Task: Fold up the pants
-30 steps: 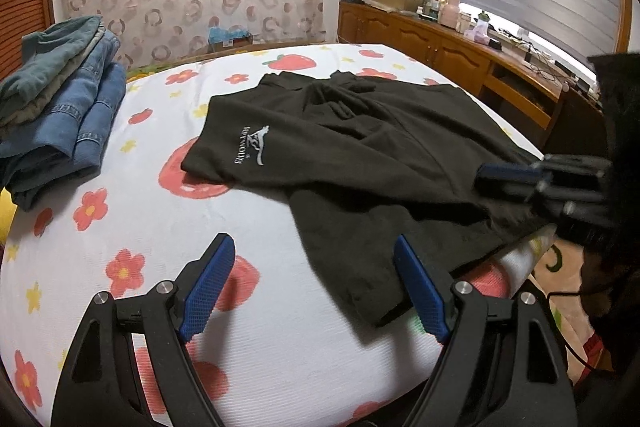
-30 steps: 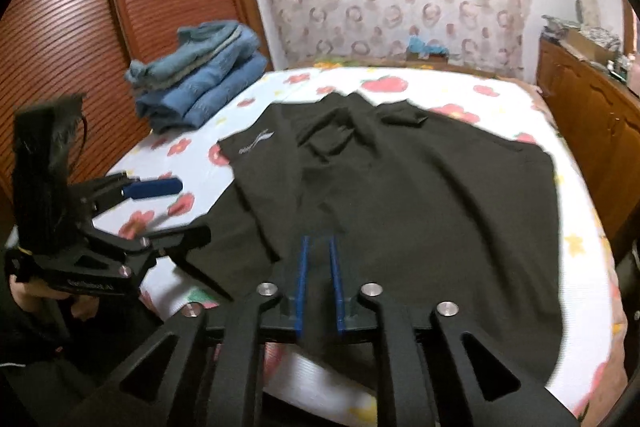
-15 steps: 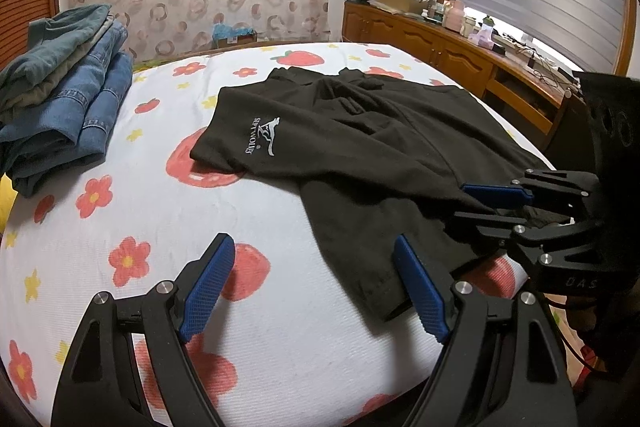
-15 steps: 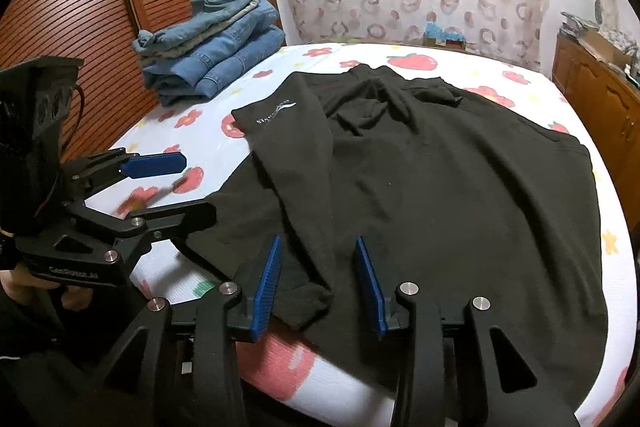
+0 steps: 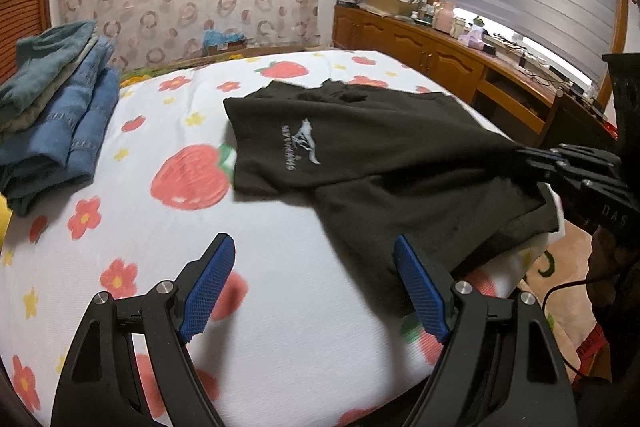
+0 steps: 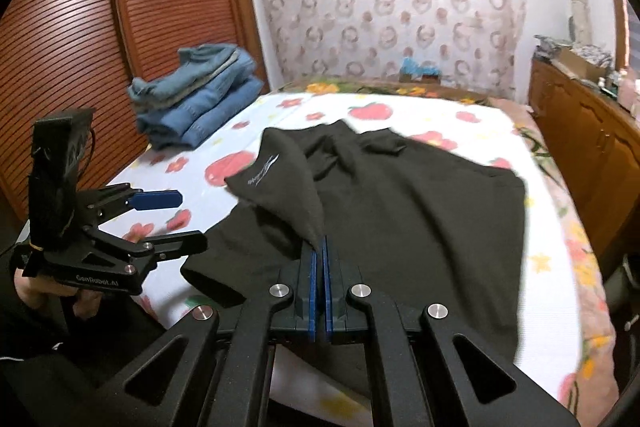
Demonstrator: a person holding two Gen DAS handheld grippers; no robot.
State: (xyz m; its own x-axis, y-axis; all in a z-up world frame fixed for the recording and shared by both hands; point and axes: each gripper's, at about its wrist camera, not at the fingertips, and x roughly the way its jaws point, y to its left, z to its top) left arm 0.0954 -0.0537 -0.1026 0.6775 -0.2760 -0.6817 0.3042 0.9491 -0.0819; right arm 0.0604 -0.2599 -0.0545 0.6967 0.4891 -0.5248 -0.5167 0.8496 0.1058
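Note:
Black pants point(image 5: 380, 155) with a white logo point(image 6: 262, 173) lie spread across the bed. My right gripper point(image 6: 320, 247) is shut on a raised fold of the pants point(image 6: 420, 219), and the cloth rises in a peak into its blue pads. In the left wrist view the same gripper point(image 5: 536, 157) pulls the fabric taut at the right. My left gripper point(image 5: 312, 247) hangs open just above the sheet by the near hem, with nothing between its fingers. From the right wrist view it point(image 6: 188, 221) sits left of the pants.
A stack of folded jeans point(image 5: 52, 115) sits at the bed's far left. The floral sheet point(image 5: 280, 327) shows bare in front of the left gripper. A wooden cabinet point(image 5: 440, 59) runs along the right side, and slatted wardrobe doors point(image 6: 100, 47) along the left.
The right gripper opened around a fold near the hem, then shut on it and lifted it, drawing the cloth taut. The left gripper stayed open in about the same spot.

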